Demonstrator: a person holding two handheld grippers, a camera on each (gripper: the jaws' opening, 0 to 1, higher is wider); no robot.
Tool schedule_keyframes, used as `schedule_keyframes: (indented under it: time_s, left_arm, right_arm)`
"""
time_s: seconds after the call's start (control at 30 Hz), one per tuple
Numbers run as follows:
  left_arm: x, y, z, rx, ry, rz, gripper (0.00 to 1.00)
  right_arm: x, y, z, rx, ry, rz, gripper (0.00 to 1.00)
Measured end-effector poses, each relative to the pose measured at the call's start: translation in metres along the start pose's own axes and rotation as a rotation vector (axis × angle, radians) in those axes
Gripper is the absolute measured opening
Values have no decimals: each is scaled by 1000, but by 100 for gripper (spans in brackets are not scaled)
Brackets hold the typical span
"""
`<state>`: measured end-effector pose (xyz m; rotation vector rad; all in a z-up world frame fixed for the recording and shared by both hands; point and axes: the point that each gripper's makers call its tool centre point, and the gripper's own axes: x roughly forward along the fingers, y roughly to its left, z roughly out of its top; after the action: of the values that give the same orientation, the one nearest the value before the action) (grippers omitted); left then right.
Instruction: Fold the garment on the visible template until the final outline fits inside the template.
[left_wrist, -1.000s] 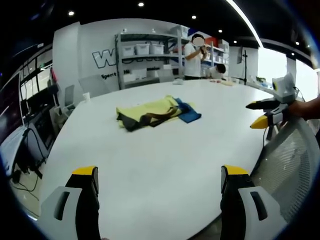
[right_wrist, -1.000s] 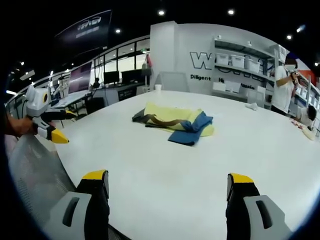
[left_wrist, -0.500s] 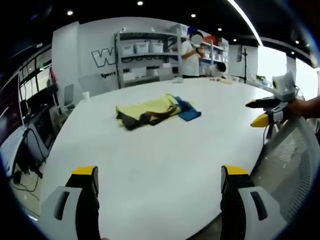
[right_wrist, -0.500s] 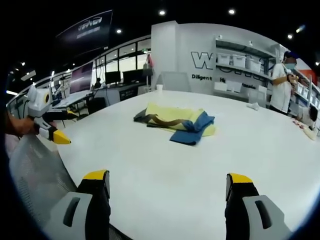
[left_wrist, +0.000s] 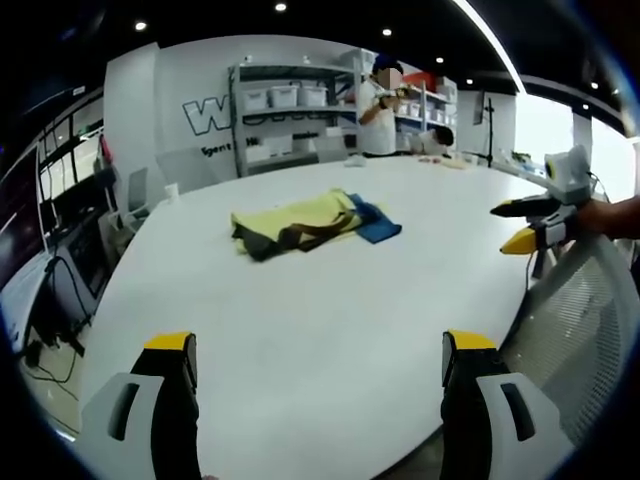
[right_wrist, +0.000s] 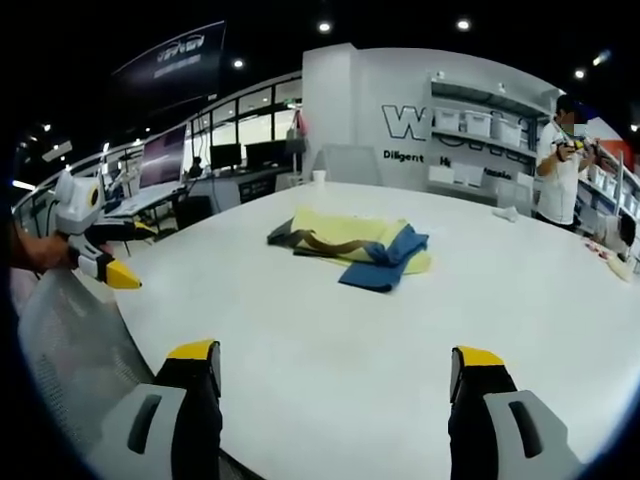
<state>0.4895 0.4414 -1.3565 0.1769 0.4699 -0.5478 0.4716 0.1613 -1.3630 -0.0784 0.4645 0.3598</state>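
A crumpled garment lies on a yellow template (left_wrist: 300, 212) in the middle of the white table (left_wrist: 300, 320). Its dark grey and brown part (left_wrist: 285, 238) lies at the template's left, and its blue part (left_wrist: 378, 228) spills over the right edge. In the right gripper view the same yellow template (right_wrist: 340, 225) carries the dark part (right_wrist: 310, 240) and the blue part (right_wrist: 385, 262). My left gripper (left_wrist: 318, 350) hangs open over the near table edge, far from the garment. My right gripper (right_wrist: 333, 355) is open too, equally far back. Both hold nothing.
A mesh chair back (left_wrist: 570, 330) stands between the two grippers at the table edge. A person (left_wrist: 378, 115) stands by the shelves (left_wrist: 290, 110) behind the table. A paper cup (left_wrist: 172, 192) sits at the far edge. Desks with monitors (right_wrist: 230, 155) line the wall.
The person at the shelves has stepped a little to the left. Garment, template and both grippers stay where they were.
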Motion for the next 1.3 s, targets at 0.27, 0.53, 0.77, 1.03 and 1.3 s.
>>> schedule_keyframes:
  time_s: [0.27,0.53,0.77,1.03,1.3]
  left_arm:
    - [0,0,-1,0,6,-1,99]
    - [0,-1,-1,5,5,-3,99]
    - [0,-1,-2,4,11,-4,99]
    - [0,-2,-2,3,12,-14,99]
    - [0,-1,0,26,21,-21,99]
  right_arm:
    - [0,1,0,-1,1,5,93]
    - [1,3,-3,-2,14,19,92]
    - [1,6,-2,-22,14,28,92]
    - [0,10,-1,-51,19,45,93]
    - [2,18,8,-79,2,97,97]
